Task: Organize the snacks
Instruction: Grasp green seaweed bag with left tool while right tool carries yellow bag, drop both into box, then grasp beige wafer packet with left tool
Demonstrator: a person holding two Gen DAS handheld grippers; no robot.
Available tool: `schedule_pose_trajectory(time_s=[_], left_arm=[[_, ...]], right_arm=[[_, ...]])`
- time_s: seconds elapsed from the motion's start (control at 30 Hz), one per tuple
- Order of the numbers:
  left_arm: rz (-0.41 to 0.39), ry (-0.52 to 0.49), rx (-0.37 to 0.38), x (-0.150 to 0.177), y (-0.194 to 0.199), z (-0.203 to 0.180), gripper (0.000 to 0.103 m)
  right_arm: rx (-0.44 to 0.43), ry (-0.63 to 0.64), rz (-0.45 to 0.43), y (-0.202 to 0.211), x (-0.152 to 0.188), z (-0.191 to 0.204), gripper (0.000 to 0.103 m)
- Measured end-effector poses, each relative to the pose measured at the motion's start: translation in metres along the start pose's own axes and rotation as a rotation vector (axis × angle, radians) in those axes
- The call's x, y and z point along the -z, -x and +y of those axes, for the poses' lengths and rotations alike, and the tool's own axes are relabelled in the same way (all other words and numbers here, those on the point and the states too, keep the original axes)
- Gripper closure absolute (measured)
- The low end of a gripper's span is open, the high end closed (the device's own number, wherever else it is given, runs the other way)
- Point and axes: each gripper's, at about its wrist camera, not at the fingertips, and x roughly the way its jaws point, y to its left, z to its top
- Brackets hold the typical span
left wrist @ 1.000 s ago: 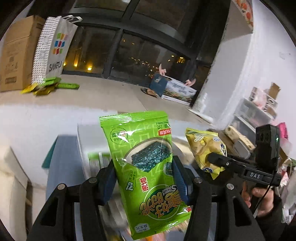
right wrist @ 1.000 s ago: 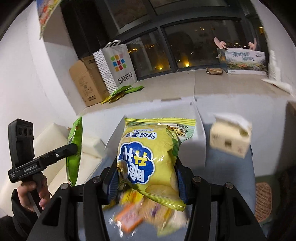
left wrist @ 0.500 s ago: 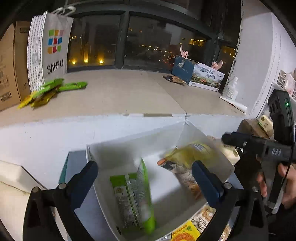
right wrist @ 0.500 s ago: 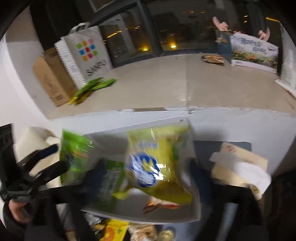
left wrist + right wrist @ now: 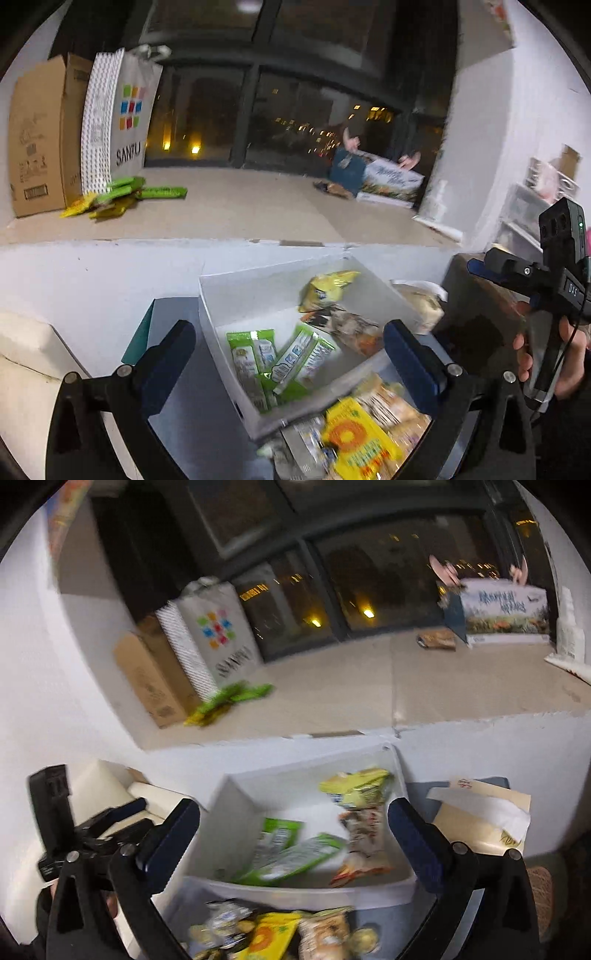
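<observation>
A white box [image 5: 221, 306] [image 5: 221, 812] stands on a blue-grey surface below a window ledge. Inside lie green seaweed packets [image 5: 280, 365] [image 5: 291, 849], a yellow chip bag [image 5: 328, 284] [image 5: 358, 786] and an orange-white packet [image 5: 354, 328] [image 5: 362, 842]. My left gripper [image 5: 291, 354] hangs wide open over the box's near side, nothing between its fingers. My right gripper [image 5: 295, 830] is wide open too, empty, above the box's front wall. In front of the box is a loose pile of snacks [image 5: 354, 435] [image 5: 280, 934], among them a yellow packet with an orange ring.
On the ledge behind stand a cardboard box [image 5: 40, 136], a white SANFU bag [image 5: 125, 114] and several green and yellow packets [image 5: 122, 195]. A printed box [image 5: 384, 181] sits far right. A tissue box [image 5: 480, 816] is right of the white box; cream cushions [image 5: 107, 794] are left.
Both grippers opened and let go: the green seaweed packet and the yellow chip bag dropped into the white box. Both grippers have since drawn back toward the pile.
</observation>
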Motion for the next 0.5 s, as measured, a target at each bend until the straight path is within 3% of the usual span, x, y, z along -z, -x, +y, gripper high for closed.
schedule_pose_trajectory(time_s=[0.1, 0.23, 0.37, 0.5], left_arm=[[-0.048, -0.046, -0.011, 0.018, 0.035, -0.015, 0.0], [-0.076, -0.063, 0.022, 0.051, 0.077, -0.034, 0.0], [-0.057, -0.079, 0.082, 0.098, 0.106, -0.051, 0.0], [-0.02, -0.111, 0.069, 0.14, 0.119, -0.059, 0.0]], right_arm=[[-0.062, 0.05, -0.071, 0.037, 0.02, 0.02, 0.0], [-0.059, 0.161, -0.104, 0.077, 0.057, 0.05, 0.0], [-0.022, 0.217, -0.105, 0.108, 0.103, 0.071, 0.0], [0.028, 0.234, -0.125, 0.13, 0.158, 0.083, 0.0]])
